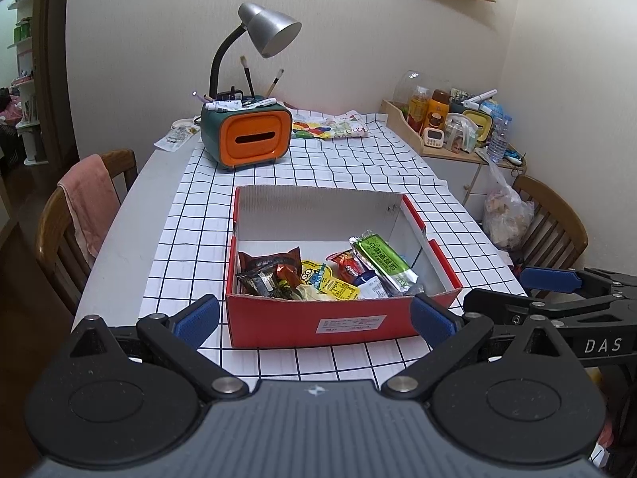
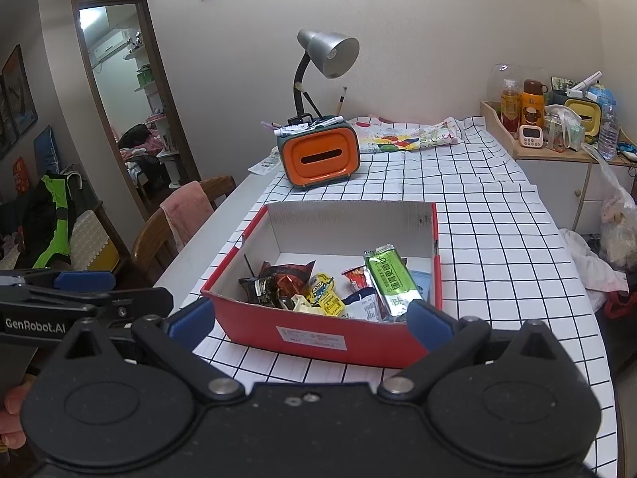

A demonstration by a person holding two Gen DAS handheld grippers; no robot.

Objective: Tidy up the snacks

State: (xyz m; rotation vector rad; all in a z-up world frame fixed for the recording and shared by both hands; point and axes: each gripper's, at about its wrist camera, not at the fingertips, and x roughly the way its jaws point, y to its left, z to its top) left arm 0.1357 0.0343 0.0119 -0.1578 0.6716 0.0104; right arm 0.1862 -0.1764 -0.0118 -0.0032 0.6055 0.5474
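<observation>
Snack-filled red box [image 2: 318,332] between spread fingers [image 2: 190,320]

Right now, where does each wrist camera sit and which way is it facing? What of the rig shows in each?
Left wrist: rides the left gripper, low over the near table edge, facing the red box of snacks and the lamp; own open fingers show, and the right gripper at the right edge.
Right wrist: rides the right gripper, slightly further right, same heading; own open fingers show, and the left gripper at the left edge.
Shared: red box, green snack packet, orange tissue box, checked cloth.
</observation>
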